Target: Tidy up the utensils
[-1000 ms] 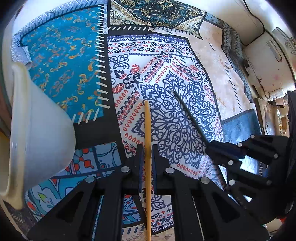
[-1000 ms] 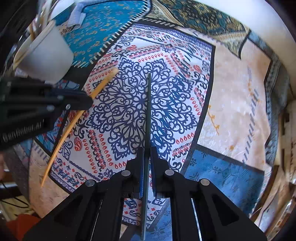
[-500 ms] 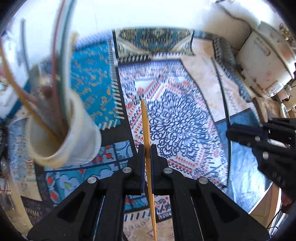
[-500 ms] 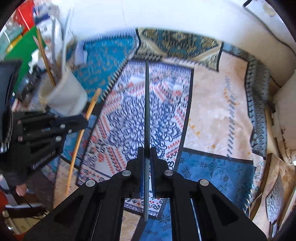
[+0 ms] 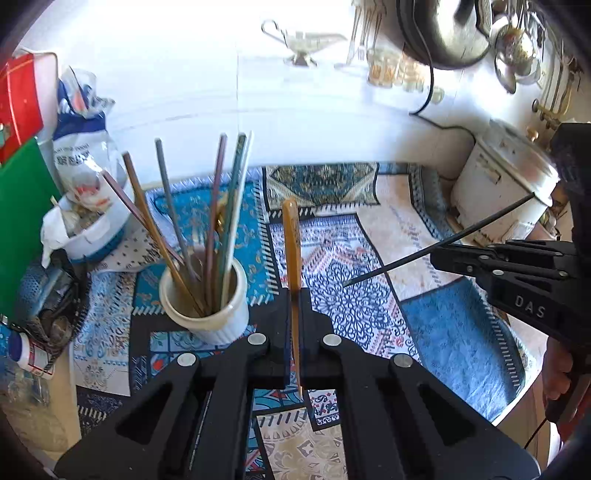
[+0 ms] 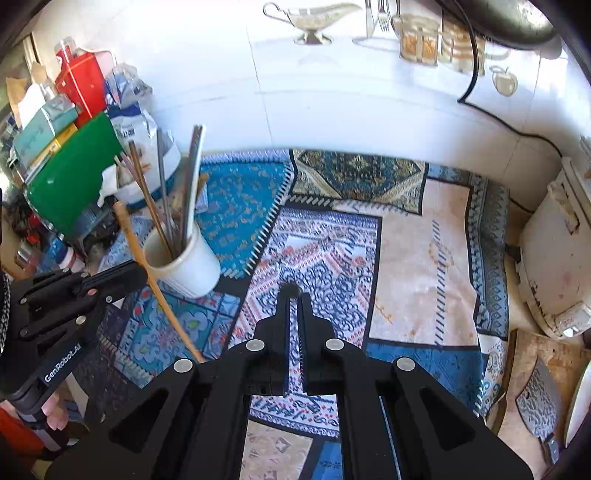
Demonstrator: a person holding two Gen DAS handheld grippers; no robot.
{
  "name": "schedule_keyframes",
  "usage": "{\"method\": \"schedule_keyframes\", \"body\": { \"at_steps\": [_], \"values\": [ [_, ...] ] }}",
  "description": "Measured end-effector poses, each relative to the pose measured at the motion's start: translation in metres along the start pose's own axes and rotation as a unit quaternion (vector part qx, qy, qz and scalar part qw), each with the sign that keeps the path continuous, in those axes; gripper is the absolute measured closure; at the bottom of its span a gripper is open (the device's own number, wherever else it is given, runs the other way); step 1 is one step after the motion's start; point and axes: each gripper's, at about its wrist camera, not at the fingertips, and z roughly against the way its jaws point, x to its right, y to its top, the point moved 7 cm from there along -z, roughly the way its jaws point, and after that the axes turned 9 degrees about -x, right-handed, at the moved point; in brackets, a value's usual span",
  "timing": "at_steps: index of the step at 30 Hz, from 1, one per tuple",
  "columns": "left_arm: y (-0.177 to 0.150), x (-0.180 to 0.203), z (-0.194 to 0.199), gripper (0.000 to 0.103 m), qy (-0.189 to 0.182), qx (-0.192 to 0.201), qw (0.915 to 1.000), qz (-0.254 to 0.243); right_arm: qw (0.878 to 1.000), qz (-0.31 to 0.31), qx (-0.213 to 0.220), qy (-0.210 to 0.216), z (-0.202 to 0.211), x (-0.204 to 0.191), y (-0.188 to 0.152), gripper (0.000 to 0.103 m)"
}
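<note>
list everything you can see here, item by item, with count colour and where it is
utensil cup: 1, white, on the patterned cloth at left
chopsticks in cup: several, mixed brown, grey, pink and teal, standing upright
orange chopstick: 1, held in the left gripper
dark chopstick: 1, black, held in the right gripper
patterned cloth: 1, blue, white and beige, covering the counter
rice cooker: 1, white, far right
green board: 1, far left
red box: 1, back left
gravy boat: 1, silver, on the wall
cleaver: 1, grey, on a wooden board at right
left gripper: black, shut on the orange chopstick
right gripper: black, shut on the dark chopstick
</note>
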Motion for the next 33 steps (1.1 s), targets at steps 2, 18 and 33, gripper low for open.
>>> {"method": "schedule_keyframes", "body": {
  "at_steps": [2, 18, 33],
  "values": [
    [0.005, -0.004, 0.012, 0.103, -0.004, 0.014, 0.9999, 0.004, 1.0, -0.001, 0.011, 0.004, 0.006, -0.005, 0.007, 0.099],
    [0.009, -0.054, 0.031, 0.1, 0.007, 0.013, 0.9998, 0.014, 1.0, 0.014, 0.013, 0.014, 0.001, -0.031, 0.03, 0.102],
    [-0.085, -0.11, -0.11, 0.067, 0.043, -0.177, 0.9832, 0.009, 0.978, 0.029, -0.205, 0.009, -0.15, -0.06, -0.054, 0.075]
  ]
}}
